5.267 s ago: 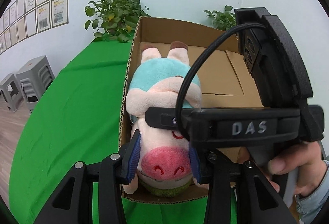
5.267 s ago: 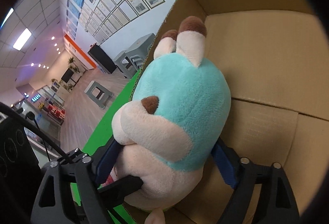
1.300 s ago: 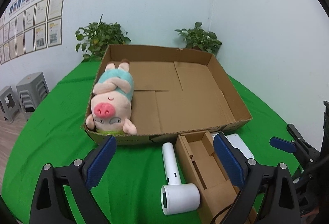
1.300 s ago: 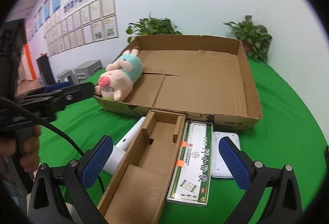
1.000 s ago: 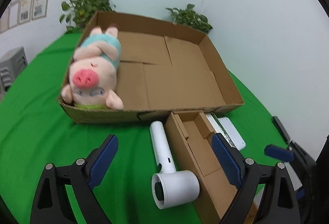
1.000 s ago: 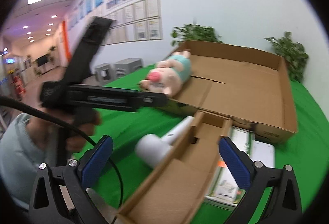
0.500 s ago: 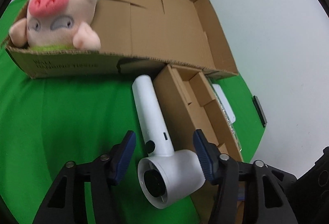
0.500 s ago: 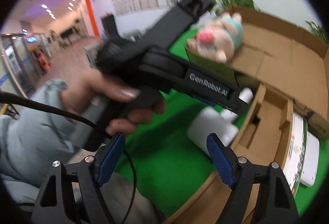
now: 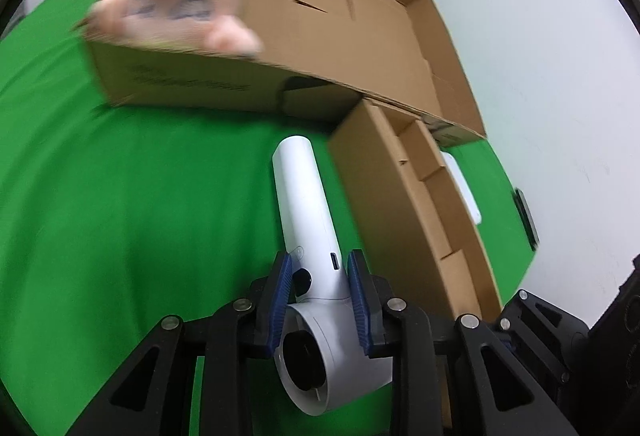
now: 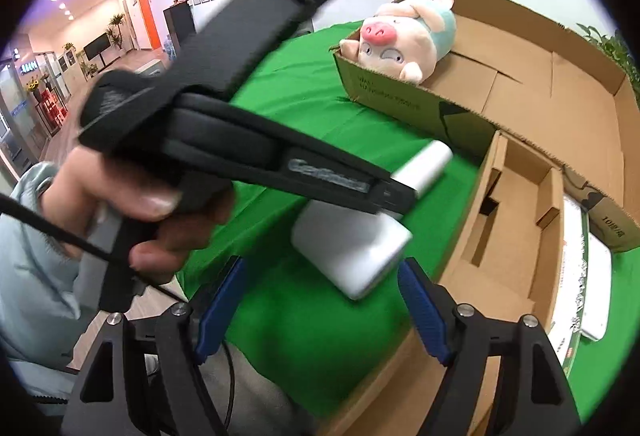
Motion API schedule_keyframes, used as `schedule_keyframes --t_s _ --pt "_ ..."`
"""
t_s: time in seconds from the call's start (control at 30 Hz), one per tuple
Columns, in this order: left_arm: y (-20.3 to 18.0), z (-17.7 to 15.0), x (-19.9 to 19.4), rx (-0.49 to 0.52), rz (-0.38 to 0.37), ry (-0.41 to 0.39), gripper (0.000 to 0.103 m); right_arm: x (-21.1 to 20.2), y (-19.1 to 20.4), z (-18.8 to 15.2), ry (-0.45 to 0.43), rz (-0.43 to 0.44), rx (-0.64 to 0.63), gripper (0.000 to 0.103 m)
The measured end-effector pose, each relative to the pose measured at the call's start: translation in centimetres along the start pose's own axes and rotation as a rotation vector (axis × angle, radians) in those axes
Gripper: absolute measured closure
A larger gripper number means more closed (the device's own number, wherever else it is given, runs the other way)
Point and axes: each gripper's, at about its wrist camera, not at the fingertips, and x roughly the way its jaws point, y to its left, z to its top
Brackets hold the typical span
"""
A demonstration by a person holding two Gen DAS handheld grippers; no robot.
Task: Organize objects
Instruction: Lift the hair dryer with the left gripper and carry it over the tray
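Only the right view shows the hand point(image 10: 132, 204). Left gripper point(image 9: 320, 292) fingers closing around the hair dryer point(image 9: 316, 248) on the table point(image 9: 120, 204); right gripper point(image 10: 320, 310) closing slightly, empty.

No legible text on anything

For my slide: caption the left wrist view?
Left gripper closing around white plastic hair dryer lying on green tablecloth.
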Motion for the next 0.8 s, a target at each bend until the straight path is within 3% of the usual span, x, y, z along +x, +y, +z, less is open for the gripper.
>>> schedule_keyframes --t_s 0.17,0.3,0.53,0.8 --pt "1.1 -2.1 -2.4 -0.106 0.070 -0.057 0.077 0.8 1.0 0.5 0.011 0.085 0.055 0.024" --pt "2.0 -3.2 -3.4 -0.172 0.066 -0.071 0.078 1.6 1.2 0.7 0.031 0.062 0.079 0.024" --pt "1.4 -4.0 -3.4 -0.164 0.095 -0.064 0.078 1.4 1.7 0.9 0.026 0.022 0.108 0.023" --pt "1.6 -4.1 -3.8 -0.182 0.046 -0.060 0.086 1.3 2.4 1.1 0.025 0.041 0.088 0.026"
